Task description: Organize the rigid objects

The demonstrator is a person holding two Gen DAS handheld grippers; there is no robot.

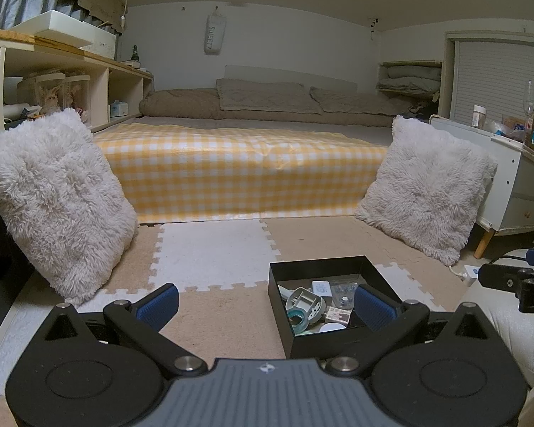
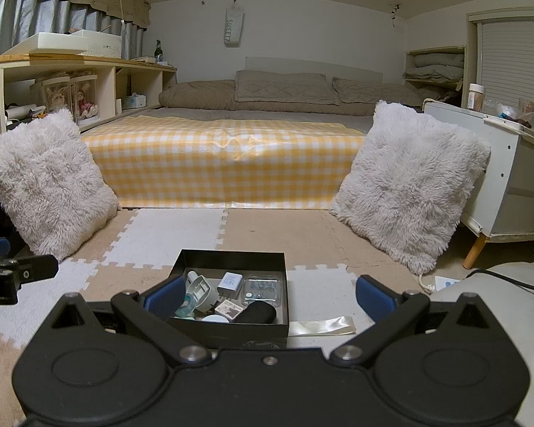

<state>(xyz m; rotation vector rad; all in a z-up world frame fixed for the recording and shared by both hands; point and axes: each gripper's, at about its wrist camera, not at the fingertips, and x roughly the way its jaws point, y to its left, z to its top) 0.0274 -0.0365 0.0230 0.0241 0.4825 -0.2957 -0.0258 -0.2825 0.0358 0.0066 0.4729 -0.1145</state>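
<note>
**Small Items Sit Boxed as Both Grippers Hang Empty**

A black box [image 2: 231, 323] sits on the foam mat [image 2: 167, 238] in front of the bed [image 2: 224, 163], holding a jumble of small hard items: a white charger [image 2: 230, 283], a clear case [image 2: 261, 291], a grey holder [image 2: 203, 293], a black case [image 2: 256, 313]. The box appears to serve as the collecting point, open-topped for reach from above. Its sides run roughly square to the bed; the black case lies with its long axis across the box. A pale ribbon [image 2: 322, 325] lies just beside the box on the right. The right gripper [image 2: 268, 300] hovers over the box, jaws wide apart and holding nothing. The left gripper [image 1: 267, 306], just left of it, is likewise spread and empty. Two shaggy pillows [image 2: 409, 181] lean at either end of the bed.
</note>
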